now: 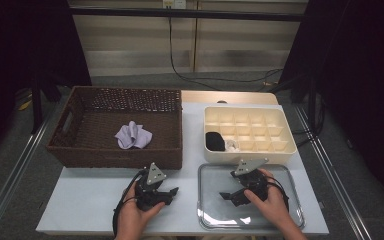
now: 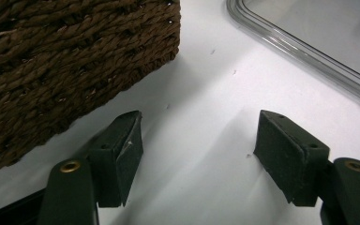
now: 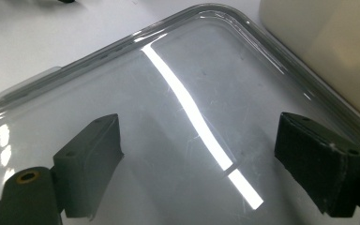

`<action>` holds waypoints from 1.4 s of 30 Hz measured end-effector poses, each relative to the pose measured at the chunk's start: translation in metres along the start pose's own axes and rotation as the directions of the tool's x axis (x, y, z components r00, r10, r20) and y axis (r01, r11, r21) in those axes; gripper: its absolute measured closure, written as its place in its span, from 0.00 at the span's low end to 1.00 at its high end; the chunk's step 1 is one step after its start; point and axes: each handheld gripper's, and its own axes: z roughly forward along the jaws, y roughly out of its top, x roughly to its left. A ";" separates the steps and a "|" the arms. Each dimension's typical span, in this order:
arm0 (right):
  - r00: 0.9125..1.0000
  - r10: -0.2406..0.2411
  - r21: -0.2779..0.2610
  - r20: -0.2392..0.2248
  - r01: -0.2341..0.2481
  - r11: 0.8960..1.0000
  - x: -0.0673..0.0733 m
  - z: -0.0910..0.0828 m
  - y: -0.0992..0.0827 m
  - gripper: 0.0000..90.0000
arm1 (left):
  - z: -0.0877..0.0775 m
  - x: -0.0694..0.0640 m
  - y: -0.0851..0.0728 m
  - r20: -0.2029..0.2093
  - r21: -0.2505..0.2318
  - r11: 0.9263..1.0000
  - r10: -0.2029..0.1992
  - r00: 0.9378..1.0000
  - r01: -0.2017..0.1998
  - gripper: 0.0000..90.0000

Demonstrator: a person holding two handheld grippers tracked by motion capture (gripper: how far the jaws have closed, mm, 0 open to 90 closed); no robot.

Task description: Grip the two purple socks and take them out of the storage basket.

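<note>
**Both grippers low and empty, right one over the tray**

I have three containers in front of me. The wicker basket at far left holds one crumpled lilac cloth, lying near its middle. The cream divided box at far right has a black bundle in its near-left compartment and something small and white just beside it, too small for me to name; the other cells look bare. The clear tray sits near right, just in front of the box, its long axis running left to right.

My right gripper hangs over the tray's middle, pointing left, fingers spread wide with just glossy tray bottom between them. My left gripper rests low over the white table at near left, pointing right toward the tray, fingers well apart and holding nothing. The basket's near corner stands just beside it
</note>
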 end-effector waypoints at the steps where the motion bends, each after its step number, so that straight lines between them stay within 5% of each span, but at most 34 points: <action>1: 1.000 -0.008 -0.008 0.011 0.009 1.000 0.001 0.000 -0.001 0.16 | 0.000 0.000 0.000 0.000 0.000 1.000 0.000 1.000 0.000 0.35; 7: 0.999 -0.029 -0.047 0.032 0.031 0.998 0.004 0.001 -0.007 0.15 | 0.000 0.000 0.000 0.000 -0.001 1.000 -0.001 1.000 0.001 0.35; 29: 0.999 -0.034 -0.048 0.040 0.036 0.998 0.005 0.001 -0.008 0.15 | -0.002 0.005 0.000 0.049 -0.005 1.000 -0.011 0.999 0.011 0.29; 33: 0.999 -0.034 -0.048 0.040 0.036 0.998 0.005 0.001 -0.008 0.15 | -0.008 0.009 -0.001 0.021 0.035 0.999 -0.015 1.000 0.014 0.27; 42: 0.999 -0.034 -0.048 0.040 0.036 0.998 0.005 0.001 -0.008 0.15 | -0.014 0.017 -0.001 0.028 0.074 0.997 -0.036 0.999 0.034 0.24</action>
